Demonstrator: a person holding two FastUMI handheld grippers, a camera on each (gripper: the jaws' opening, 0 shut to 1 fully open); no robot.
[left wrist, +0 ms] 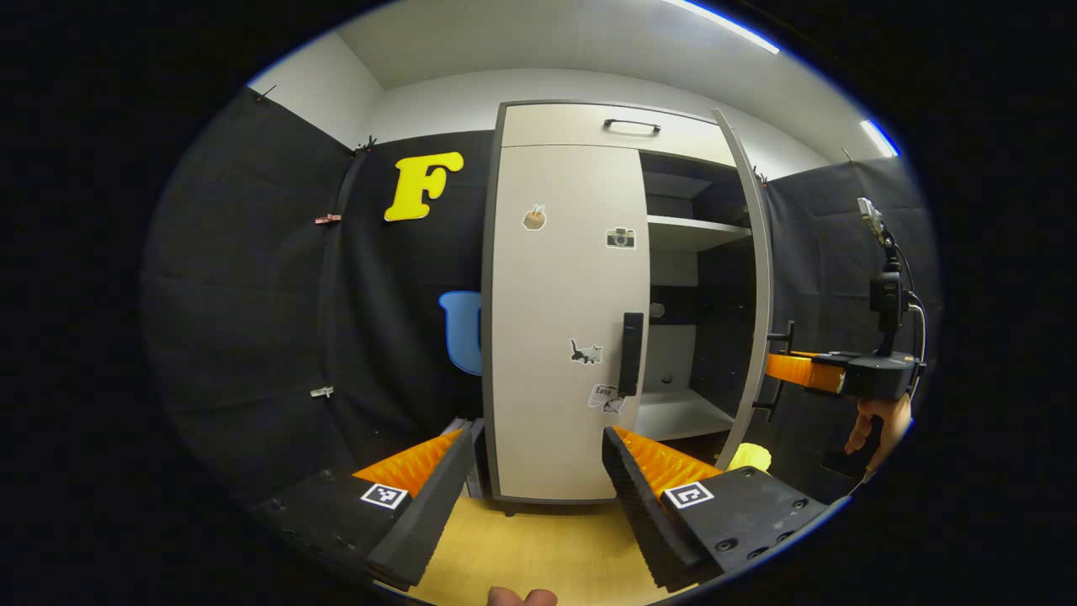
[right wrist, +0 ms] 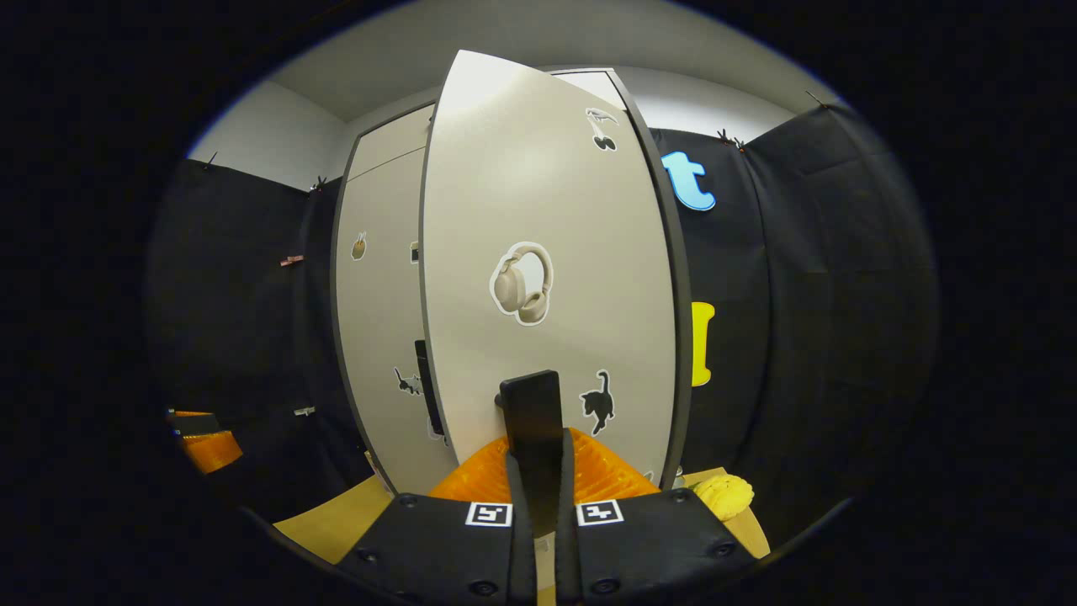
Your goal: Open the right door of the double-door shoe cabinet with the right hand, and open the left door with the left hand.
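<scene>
The shoe cabinet [left wrist: 572, 126] stands on a wood floor. Its right door [right wrist: 547, 252] is swung well out, and the right hand-held gripper [right wrist: 538, 459] is clamped on that door's handle [right wrist: 530, 404]. The left door [left wrist: 564, 320] is closed. Its stiff upright bar handle [left wrist: 631, 353] looks the best hold. The left hand-held gripper [left wrist: 534, 459] gapes wide before it. A yellow object [left wrist: 750, 457], possibly soft, lies beside the cabinet's base.

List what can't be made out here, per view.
- Right gripper view: cabinet interior, hidden behind the swung-out right door.
- Right gripper view: lower end of the right door handle, covered by the right gripper.
- Left gripper view: yellow object, part-hidden by the door edge; too small to identify.
</scene>
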